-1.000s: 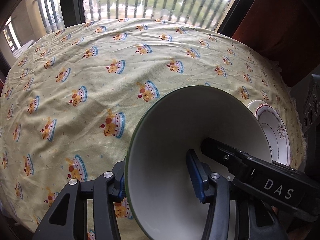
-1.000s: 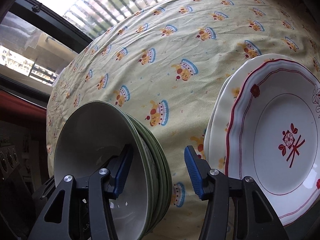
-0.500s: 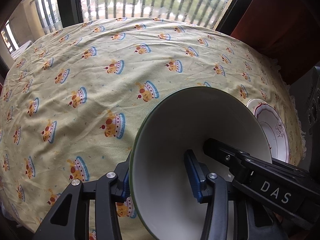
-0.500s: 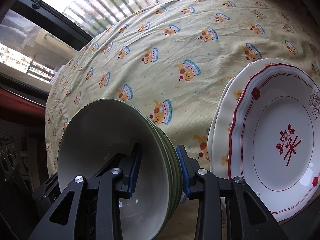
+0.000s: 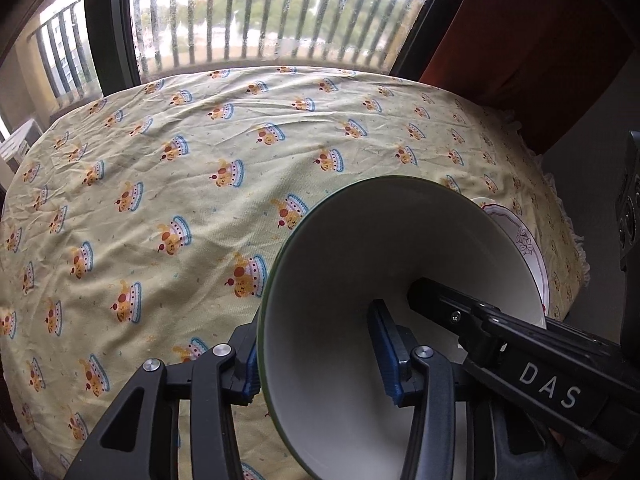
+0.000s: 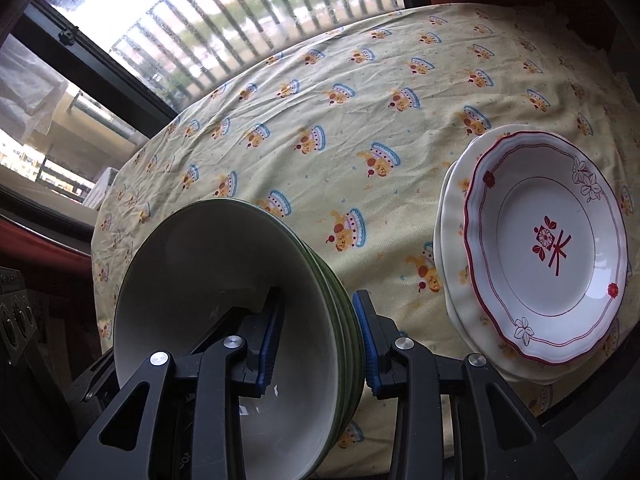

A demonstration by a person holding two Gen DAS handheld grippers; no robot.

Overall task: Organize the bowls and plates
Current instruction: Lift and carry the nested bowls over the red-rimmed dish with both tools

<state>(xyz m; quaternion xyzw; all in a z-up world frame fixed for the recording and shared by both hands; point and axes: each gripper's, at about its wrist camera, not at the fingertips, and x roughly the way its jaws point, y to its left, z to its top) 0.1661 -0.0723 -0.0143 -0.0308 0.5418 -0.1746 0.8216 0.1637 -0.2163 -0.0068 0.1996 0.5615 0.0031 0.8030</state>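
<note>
A stack of several green-rimmed bowls (image 6: 224,280), white inside, hangs tilted above the table with both grippers on it. My right gripper (image 6: 320,344) is shut on the stack's right wall, one blue pad inside and one outside. My left gripper (image 5: 318,360) grips the opposite wall of the bowl stack (image 5: 380,248) the same way, left pad outside and right pad inside. The right gripper's arm marked DAS (image 5: 548,384) reaches into the bowl from the right. A stack of white plates with red flower trim (image 6: 544,248) lies on the cloth to the right, and the plate stack's edge (image 5: 528,240) shows behind the bowl.
The round table wears a yellow cloth with cartoon prints (image 5: 160,200). Behind it is a window with railing bars (image 5: 260,20) and a red curtain (image 5: 540,40). A dark device with knobs (image 5: 628,220) stands off the table's edge, near the bowl stack.
The right gripper's jaws closed onto the bowl stack's wall. Both grippers then rose with the stack, so the table and plates look farther away.
</note>
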